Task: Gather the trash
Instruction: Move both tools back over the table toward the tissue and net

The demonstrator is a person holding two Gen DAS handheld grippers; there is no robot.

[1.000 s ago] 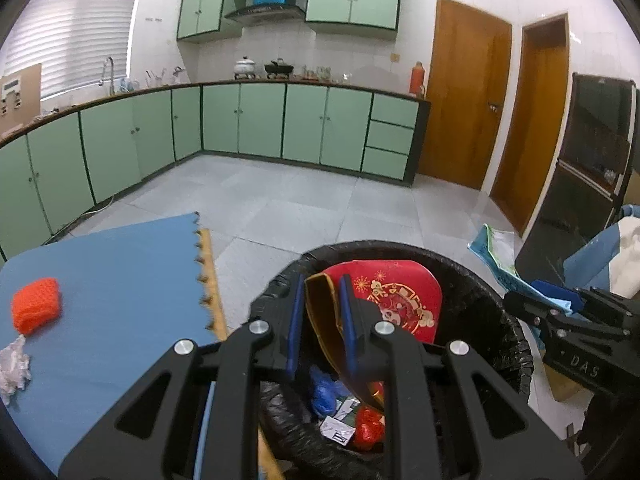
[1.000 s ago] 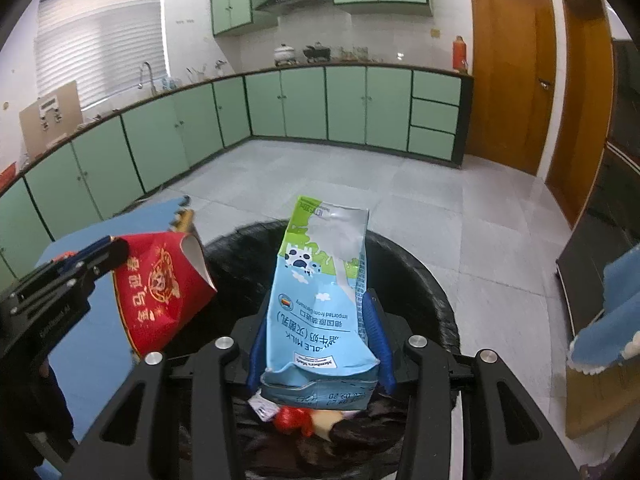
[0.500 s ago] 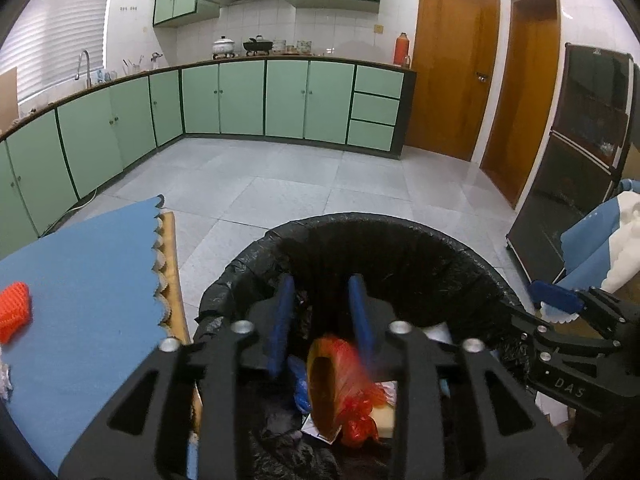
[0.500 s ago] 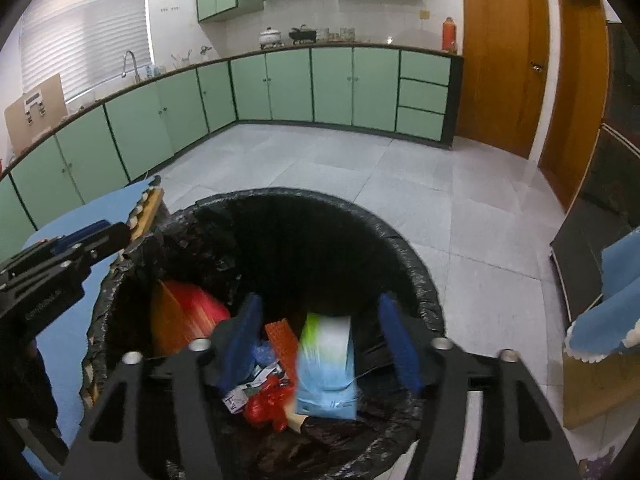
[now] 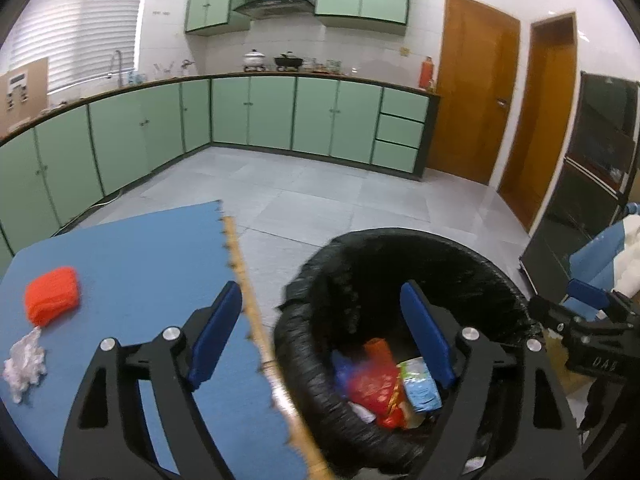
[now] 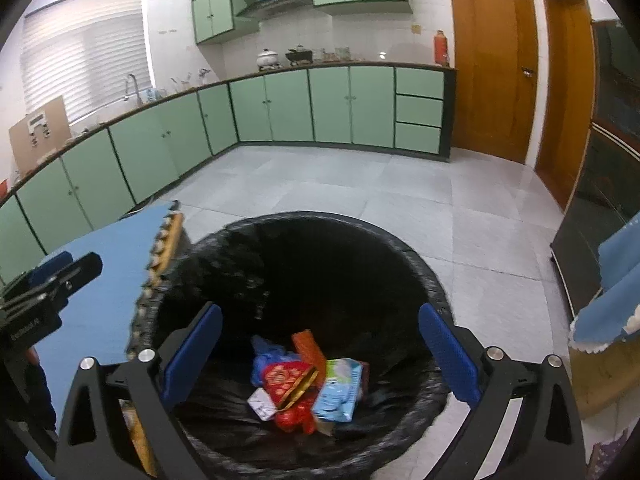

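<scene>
Nearest the cameras, both grippers stood wide apart and empty: the left gripper (image 5: 322,332) straddled the mat edge and the bin rim, and the right gripper (image 6: 320,348) hung over the bin mouth. Their jaws had just been opening, and nothing lay between the blue pads (image 6: 448,356) of either. Below them the bin (image 6: 404,256), lined with a black bag, held the collected trash: a red packet (image 6: 288,380) and a blue-and-white milk carton (image 6: 338,390) lay side by side on the bottom, among other small scraps. Judged from this, two pieces had been dropped in and that step was complete. Beside the bin, on the blue mat (image 5: 140,256), two items remained well apart from the bin: an orange mesh piece (image 5: 52,300) and, just beside it, a crumpled white scrap (image 5: 24,362). These appeared to be what was left to gather. Beyond lay the tiled floor (image 5: 320,196) and green cabinets (image 5: 276,112).
</scene>
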